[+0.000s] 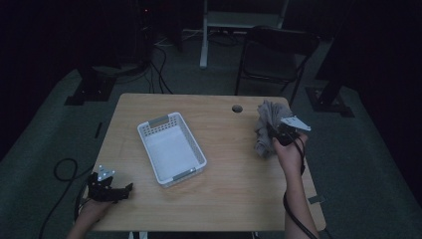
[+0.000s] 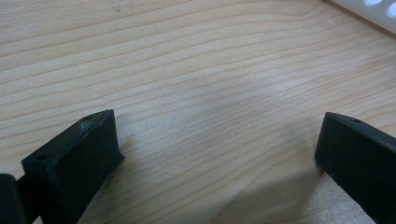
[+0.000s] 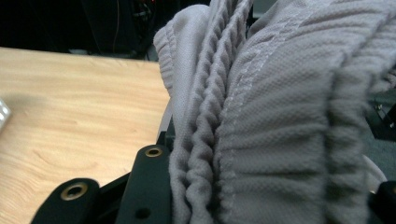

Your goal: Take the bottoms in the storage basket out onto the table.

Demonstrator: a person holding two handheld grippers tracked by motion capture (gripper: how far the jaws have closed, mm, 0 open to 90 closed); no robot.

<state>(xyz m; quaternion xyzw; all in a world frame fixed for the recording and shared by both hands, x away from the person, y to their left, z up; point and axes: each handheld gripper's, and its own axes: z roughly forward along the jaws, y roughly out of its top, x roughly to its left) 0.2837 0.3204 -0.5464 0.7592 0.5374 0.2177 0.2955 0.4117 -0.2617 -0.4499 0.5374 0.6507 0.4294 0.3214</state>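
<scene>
High view, left to right: the left gripper (image 1: 115,190) rests at the near left corner of the pale wooden table (image 1: 234,194), its jaws spread wide with nothing but bare wood grain between them, as the left gripper view confirms. Just right of it and farther in sits the white perforated plastic basket (image 1: 199,152), set at a slant, its long axis running from far left to near right. Well apart, near the right edge, the right gripper (image 1: 272,135) is clamped on a bunched grey ribbed cloth garment (image 1: 266,119), which rises in a crumpled heap from the jaws and hangs just above the tabletop. In the right gripper view the gathered, elastic-looking folds (image 3: 280,116) sit pinched between the black fingers (image 3: 147,186), spilling up and over them. The basket lies to the left of the held cloth, so I judge the carry goes leftward across open table; the right hand is the nearer one to the cloth.
</scene>
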